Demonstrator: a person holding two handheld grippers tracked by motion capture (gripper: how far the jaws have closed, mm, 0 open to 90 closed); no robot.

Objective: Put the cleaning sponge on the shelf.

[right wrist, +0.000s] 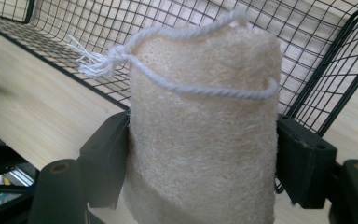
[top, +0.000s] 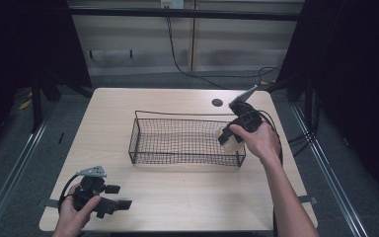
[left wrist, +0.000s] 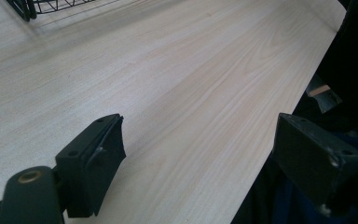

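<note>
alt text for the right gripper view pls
A pale loofah with a white string loop is clamped between the right claw's two black jaws, held over the corner of a black wire basket on a light wooden table.

Honestly can't make out any readable text, labels, brand names, numbers or signs anywhere in these shots, everything's just plain and unmarked as far as I can see.
</note>
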